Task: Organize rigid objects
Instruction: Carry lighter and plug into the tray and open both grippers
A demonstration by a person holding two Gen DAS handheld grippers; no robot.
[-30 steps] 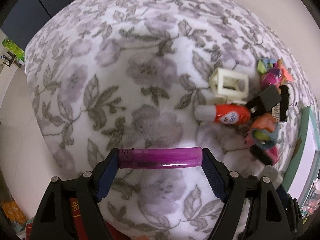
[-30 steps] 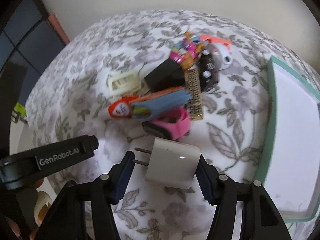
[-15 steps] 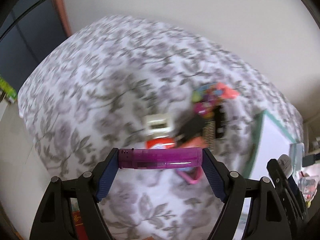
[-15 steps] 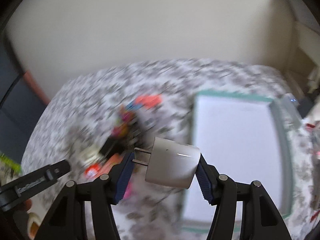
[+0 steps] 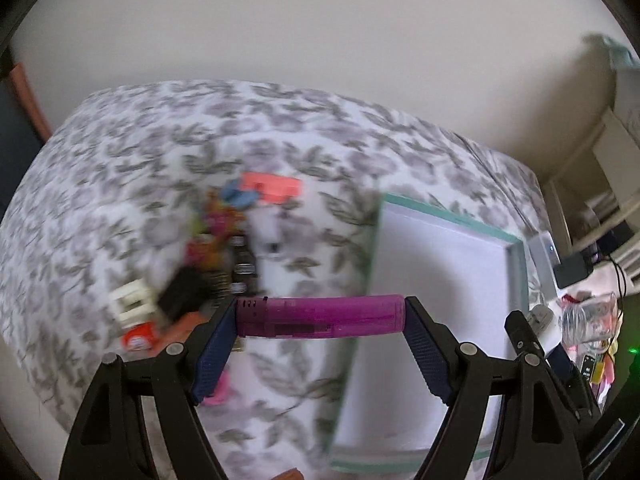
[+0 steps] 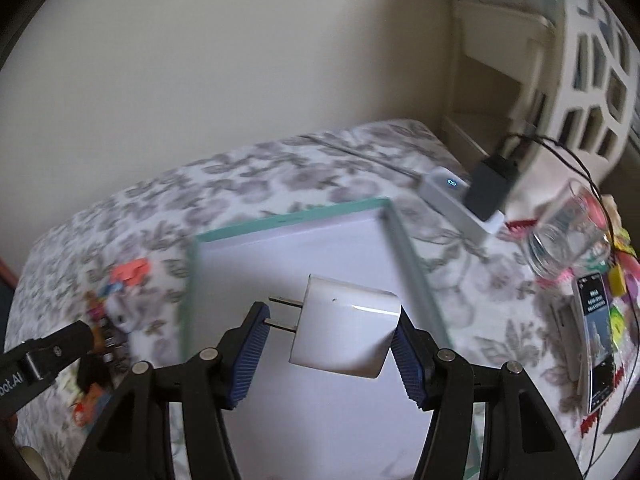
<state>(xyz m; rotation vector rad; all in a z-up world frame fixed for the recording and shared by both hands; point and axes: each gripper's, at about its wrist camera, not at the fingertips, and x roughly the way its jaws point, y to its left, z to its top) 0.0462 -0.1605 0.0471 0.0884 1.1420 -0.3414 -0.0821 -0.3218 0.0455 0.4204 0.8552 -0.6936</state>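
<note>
The left claw [image 5: 320, 316] clamps a purple lighter [image 5: 320, 316] end to end; it looks light, stiff and slick. The right claw [image 6: 330, 334] pinches a white charger [image 6: 346, 336], prongs leftward, over the green-rimmed tray [image 6: 412, 264] on the flowered bed [image 6: 280, 168], right of the toy heap [image 5: 216, 264].

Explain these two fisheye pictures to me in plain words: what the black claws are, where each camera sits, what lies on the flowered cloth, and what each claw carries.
No robot here: a person holds a two-finger gripper in each hand, and a camera on each looks forward along its fingers. The left gripper is shut on a purple lighter, pinched end to end. The right gripper is shut on a white plug adapter, its two prongs pointing at one pad. Below them a flowered cloth carries a blurred pile of small coloured things and a white tray with a green rim, which looks bare where visible. Beside the tray, the right camera shows a glass and a phone.
</note>
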